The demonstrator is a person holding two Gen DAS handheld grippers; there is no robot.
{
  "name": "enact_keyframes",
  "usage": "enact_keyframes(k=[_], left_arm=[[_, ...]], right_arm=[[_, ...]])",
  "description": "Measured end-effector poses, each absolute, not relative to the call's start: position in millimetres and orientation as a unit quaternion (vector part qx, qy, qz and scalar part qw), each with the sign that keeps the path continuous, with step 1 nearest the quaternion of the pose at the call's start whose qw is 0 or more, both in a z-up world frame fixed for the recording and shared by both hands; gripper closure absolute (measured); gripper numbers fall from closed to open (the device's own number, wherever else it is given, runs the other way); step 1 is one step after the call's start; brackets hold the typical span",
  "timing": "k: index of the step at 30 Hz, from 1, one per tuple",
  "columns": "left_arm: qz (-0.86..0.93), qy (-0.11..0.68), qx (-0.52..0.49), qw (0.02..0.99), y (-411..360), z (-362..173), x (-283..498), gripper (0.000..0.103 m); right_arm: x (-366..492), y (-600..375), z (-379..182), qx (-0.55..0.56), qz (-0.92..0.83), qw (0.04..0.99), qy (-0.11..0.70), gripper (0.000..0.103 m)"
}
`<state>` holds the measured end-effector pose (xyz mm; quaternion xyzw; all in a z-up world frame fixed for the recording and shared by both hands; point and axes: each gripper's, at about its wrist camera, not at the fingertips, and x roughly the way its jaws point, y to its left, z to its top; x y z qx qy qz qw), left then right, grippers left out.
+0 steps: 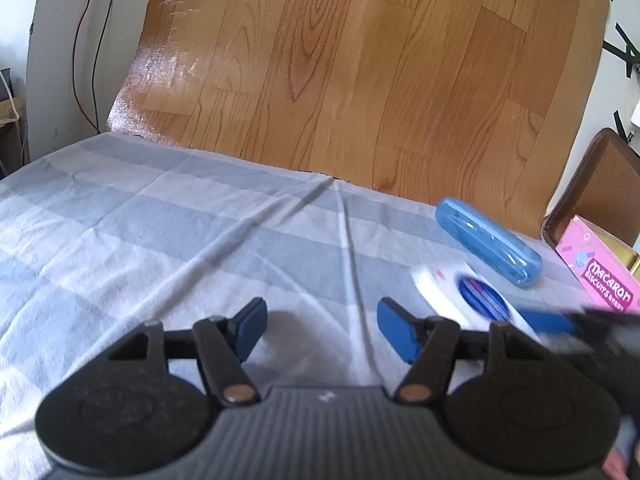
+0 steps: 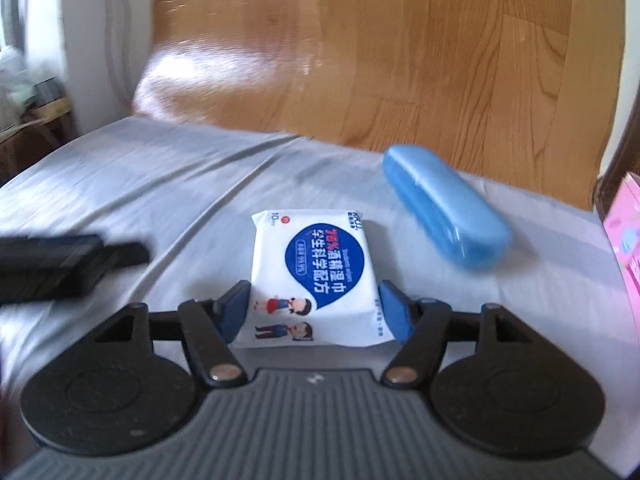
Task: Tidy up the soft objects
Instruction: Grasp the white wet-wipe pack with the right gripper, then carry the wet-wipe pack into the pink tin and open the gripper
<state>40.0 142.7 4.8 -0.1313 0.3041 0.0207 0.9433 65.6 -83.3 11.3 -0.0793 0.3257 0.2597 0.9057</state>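
A white pack of wet wipes (image 2: 316,264) with a blue label sits between the blue pads of my right gripper (image 2: 314,304), which is shut on its two sides just over the striped cloth (image 2: 160,184). The pack looks sharp while the cloth behind it is smeared. In the left wrist view the same pack (image 1: 472,296) is blurred at the right, with the right gripper's finger (image 1: 548,322) beside it. My left gripper (image 1: 320,320) hangs open over bare cloth, nothing between its pads. It shows as a dark blur (image 2: 68,264) left of the pack.
A blue hard case (image 1: 488,242) lies beyond the pack, toward the cloth's far right edge. A pink macaron box (image 1: 604,280) stands at the right, in front of a brown chair (image 1: 600,184). A wood-pattern sheet (image 1: 360,60) rises behind the cloth.
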Motion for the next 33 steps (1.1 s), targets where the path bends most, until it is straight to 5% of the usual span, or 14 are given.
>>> enact_keyframes(k=[14,19,31,33], left_arm=[[0.017,0.329,-0.05,0.943,111.4,6.0,40.7,0.037],[-0.113,0.356,-0.123,0.92,64.2,21.5,10.0,0.038],[-0.266,0.438,-0.134,0.848,-54.9,16.9,-19.4,0.032],[-0.257,0.433,-0.129,0.854,-61.5,17.2,-19.6,0.038]], right_arm=[[-59.4,-208.4,9.4,-0.011,0.169,0.931,0.324,0.03],[-84.2,-216.6,6.0,-0.039,0.178,0.934,0.307,0.019],[-86.4,-234.0,0.6,-0.015,0.204,0.935,0.289,0.022],[-87.8,-237.6,-0.4,-0.007,0.198,0.938,0.283,0.022]])
